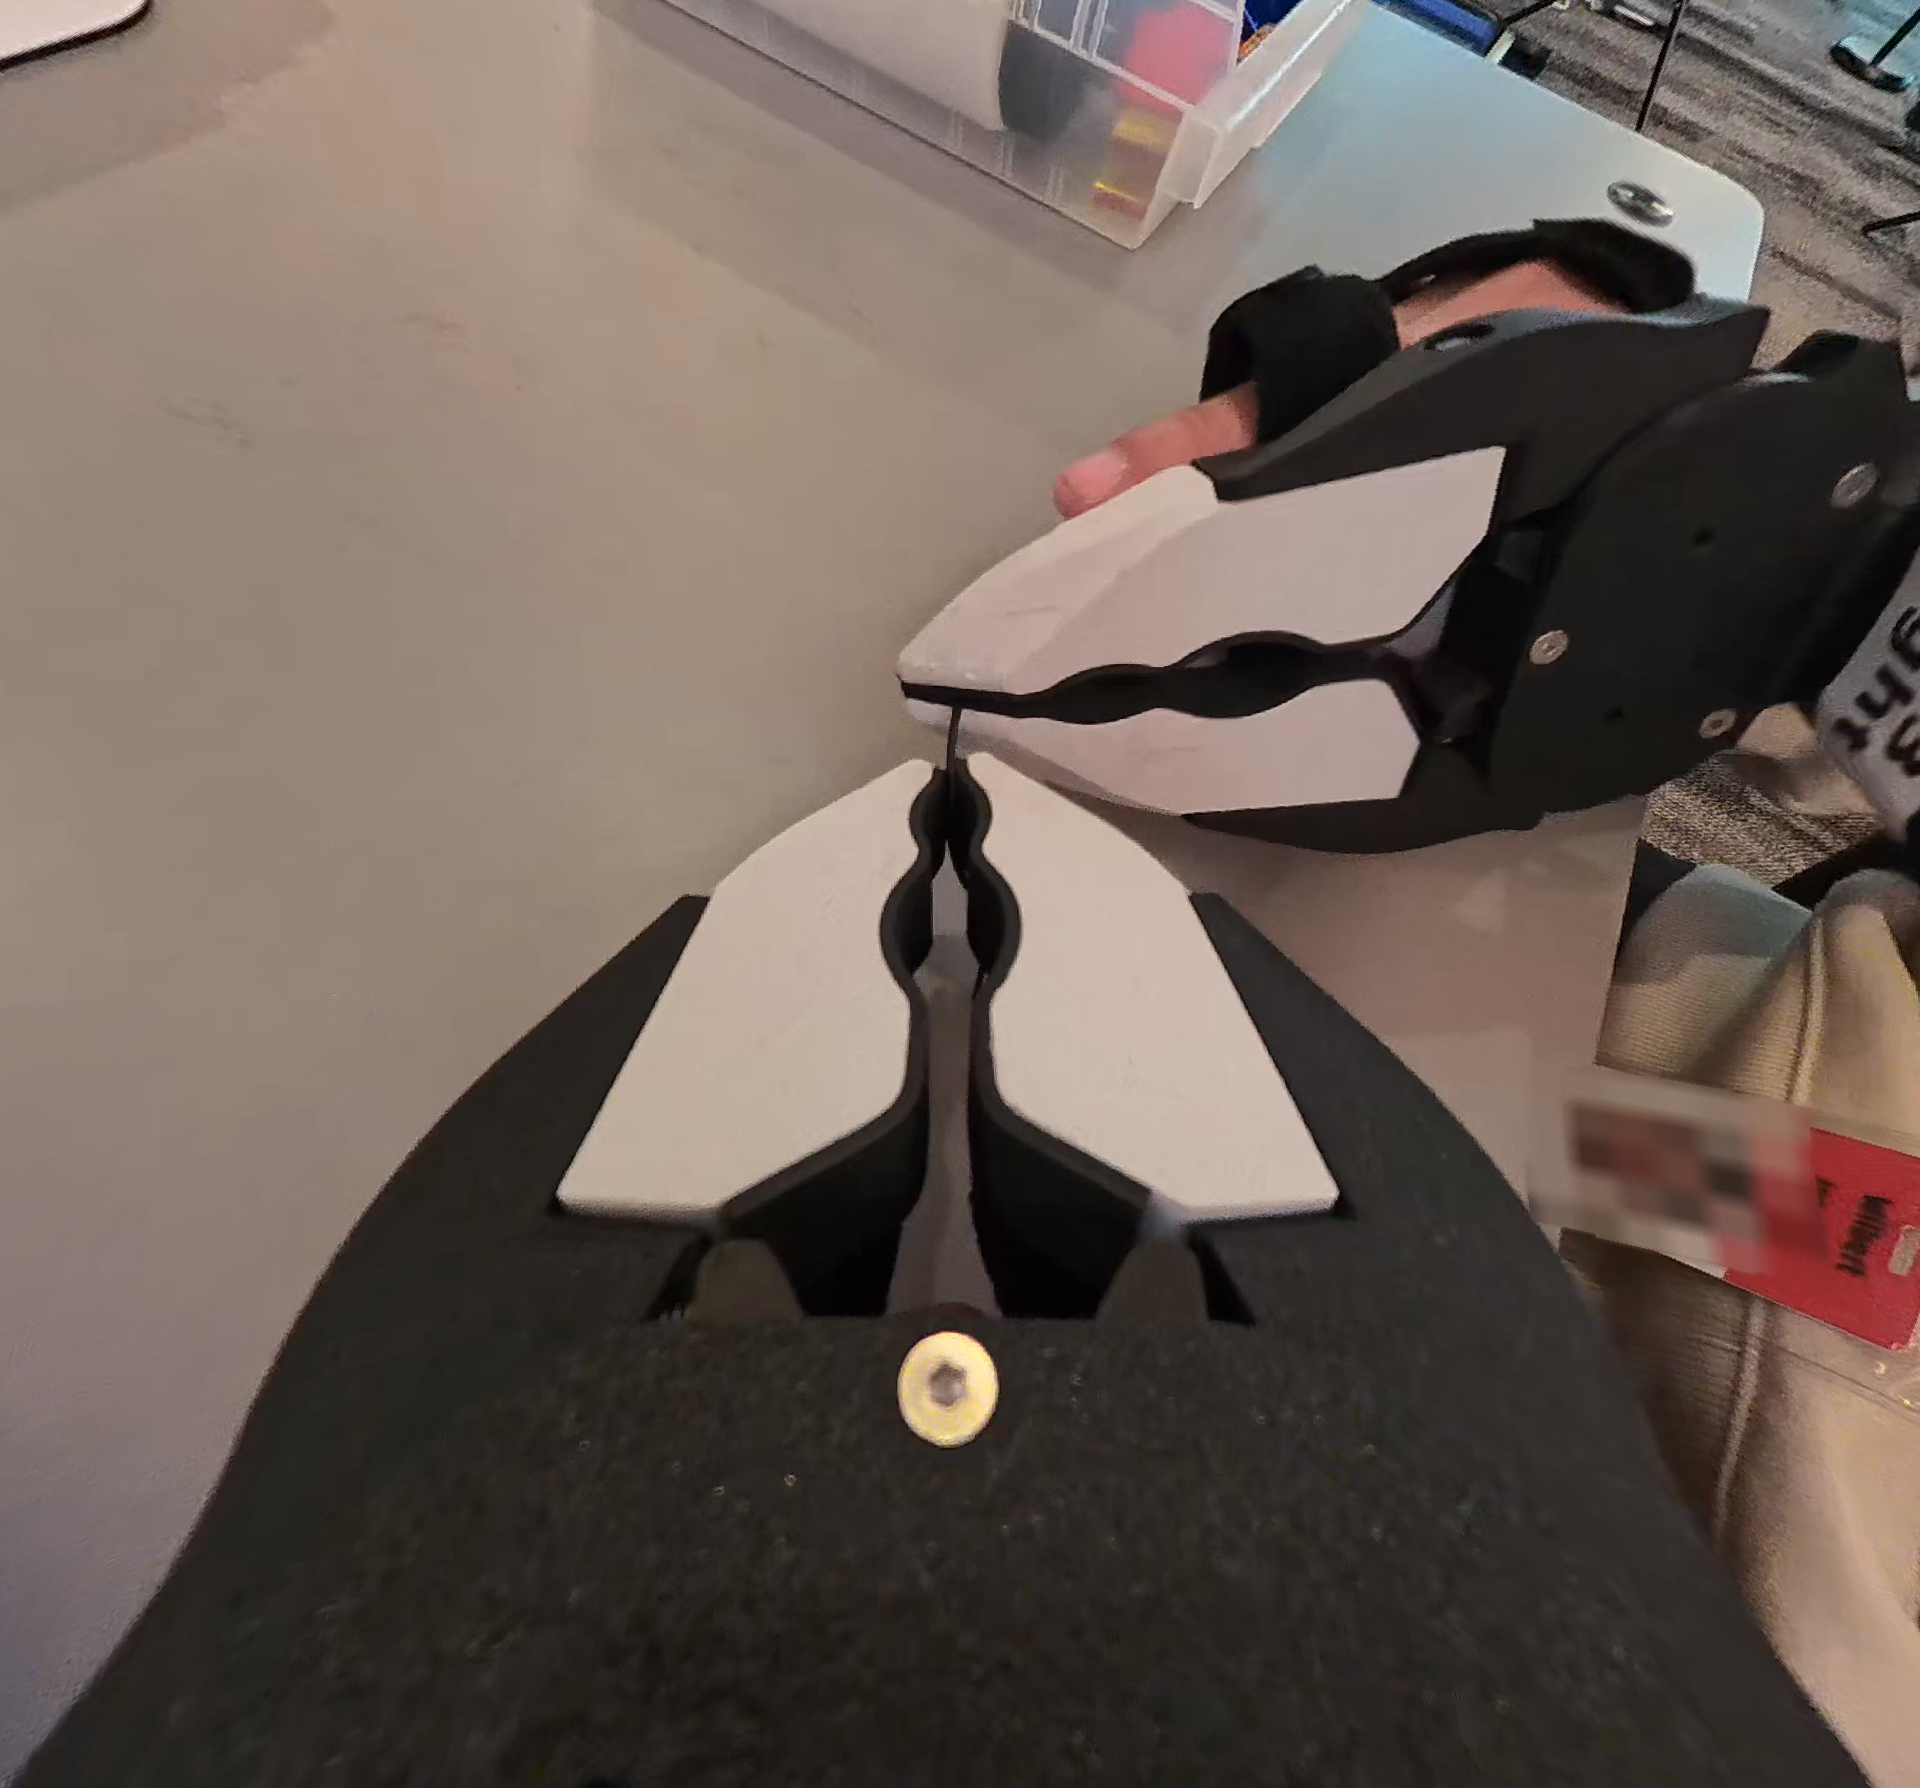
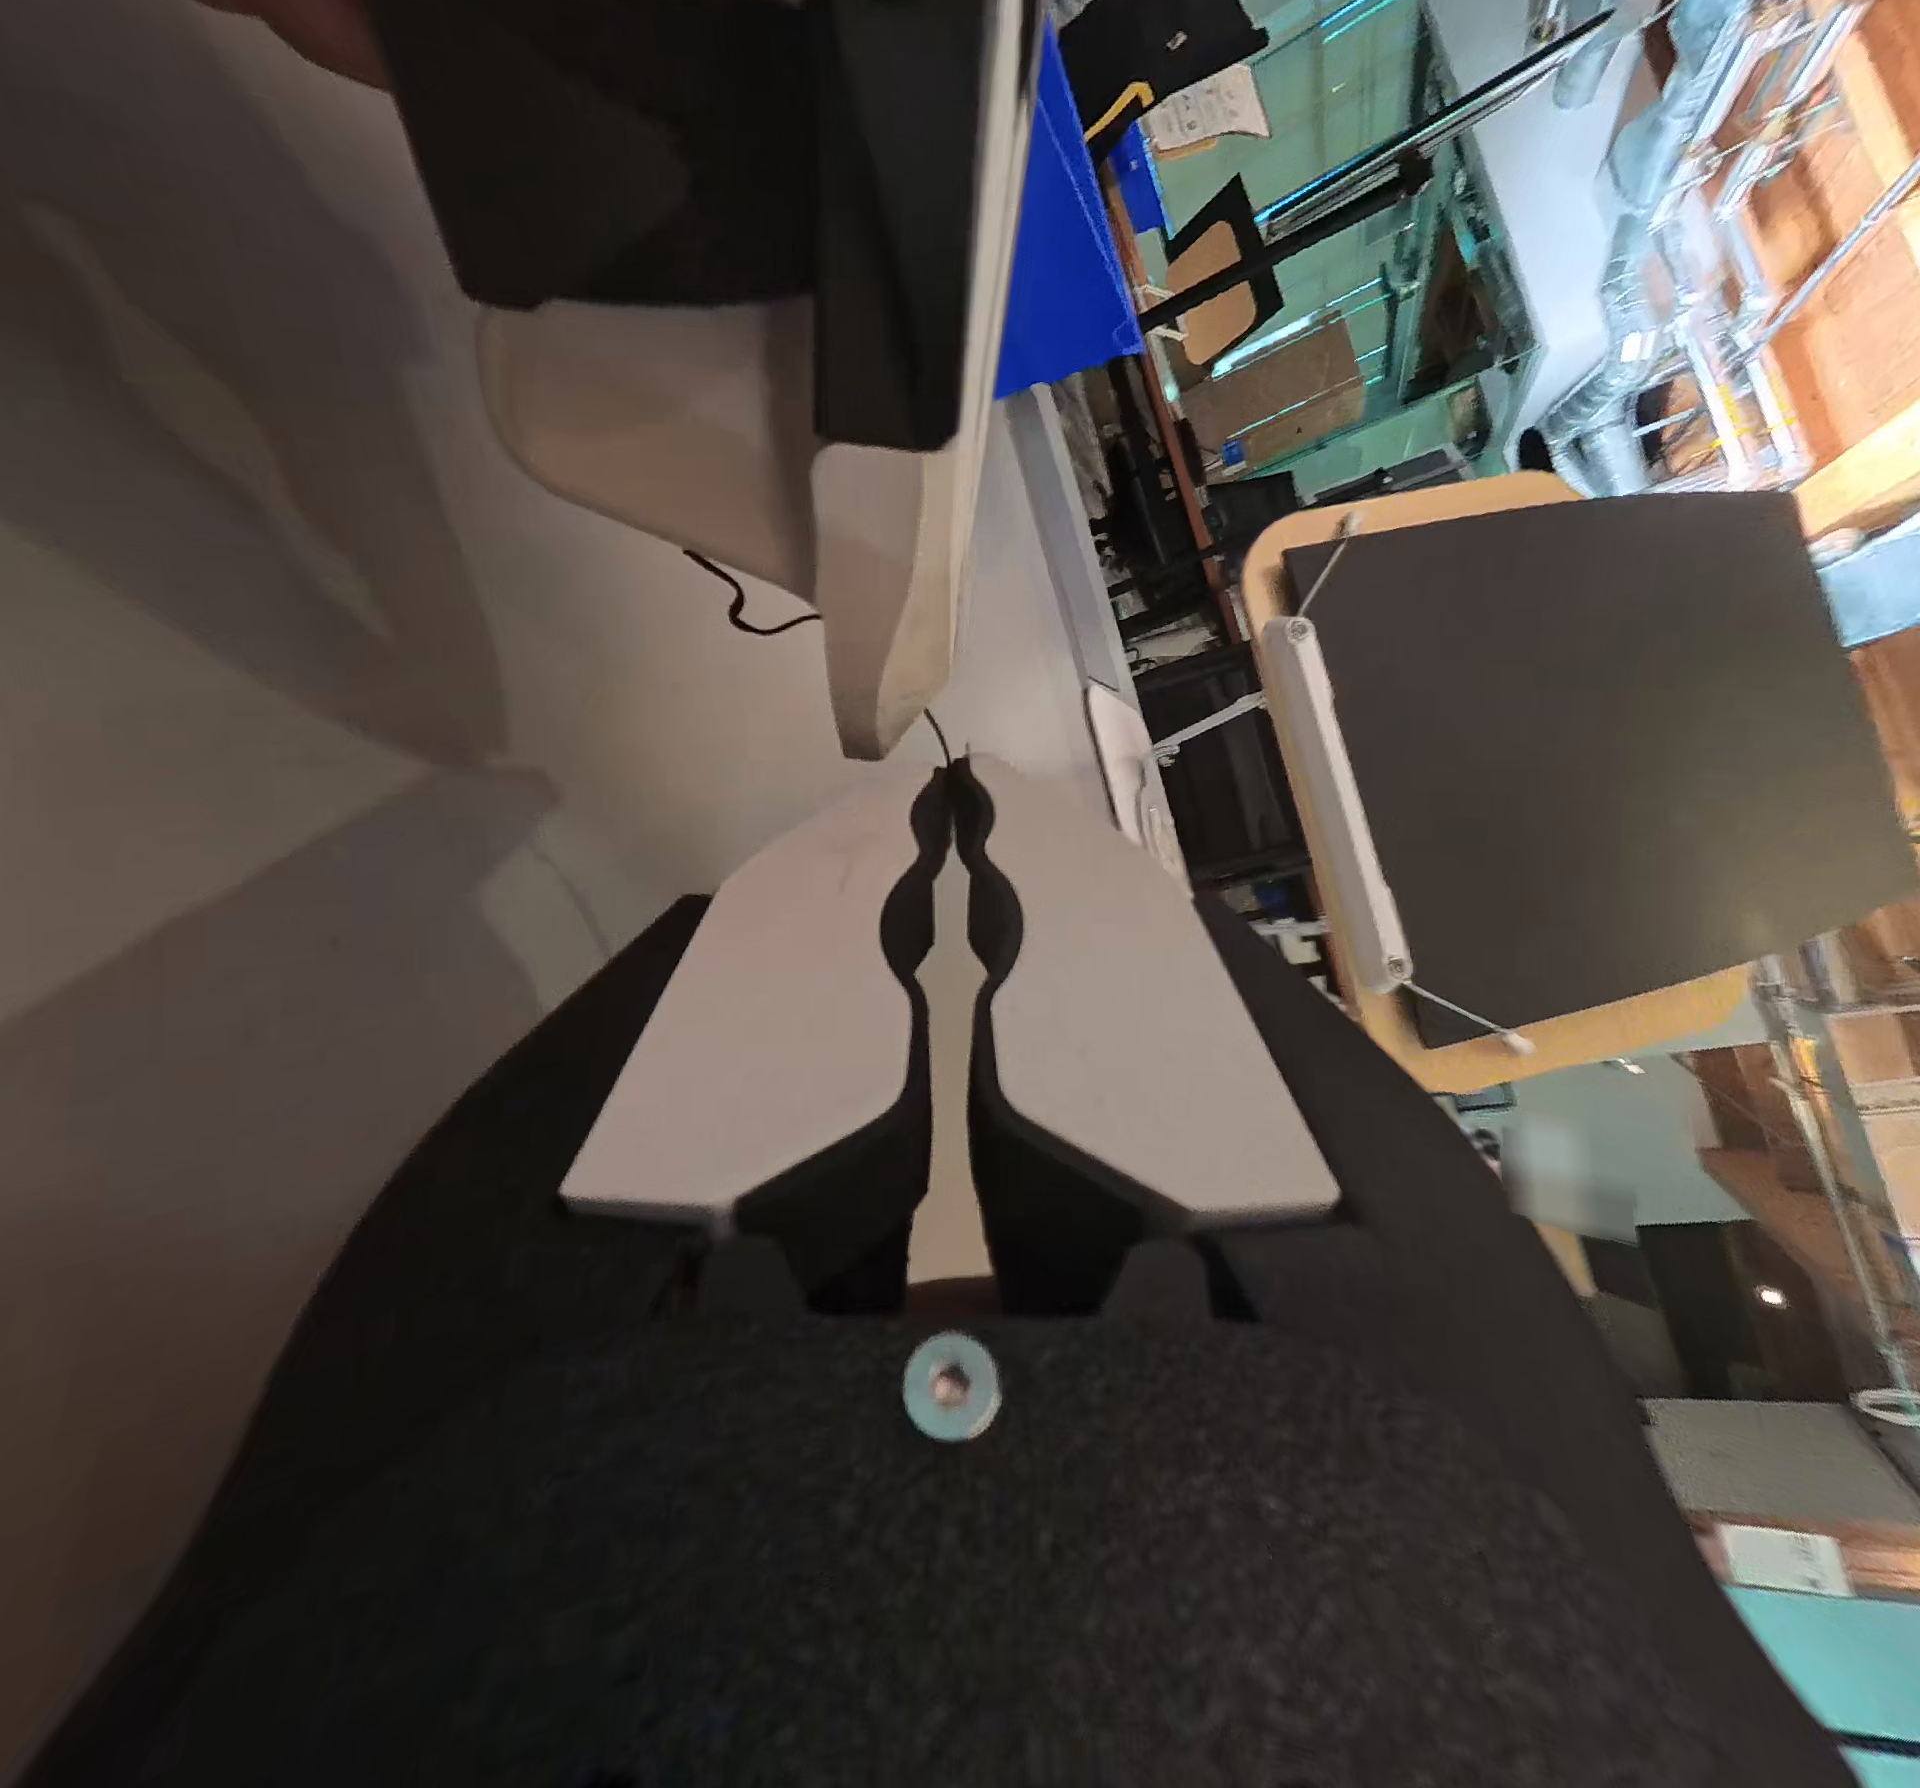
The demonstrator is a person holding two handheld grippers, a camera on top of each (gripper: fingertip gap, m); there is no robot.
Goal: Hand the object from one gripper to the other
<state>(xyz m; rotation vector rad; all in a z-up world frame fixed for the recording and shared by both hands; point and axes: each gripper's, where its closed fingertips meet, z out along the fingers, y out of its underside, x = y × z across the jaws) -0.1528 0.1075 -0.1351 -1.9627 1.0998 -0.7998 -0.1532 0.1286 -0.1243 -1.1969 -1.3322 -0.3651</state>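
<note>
Your grey surface (image 1: 436, 450) carries a clear plastic organiser box (image 1: 1132, 65) at its far side. Above it, your left hand-held gripper (image 1: 951, 782) and right hand-held gripper (image 1: 920, 694) meet tip to tip, each pressed together on the thin black wire (image 1: 953, 736), which spans the small gap between their tips.

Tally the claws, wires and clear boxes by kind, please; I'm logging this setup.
Claws: 2, left claw and right claw
wire: 1
clear box: 1
Total: 4
</note>
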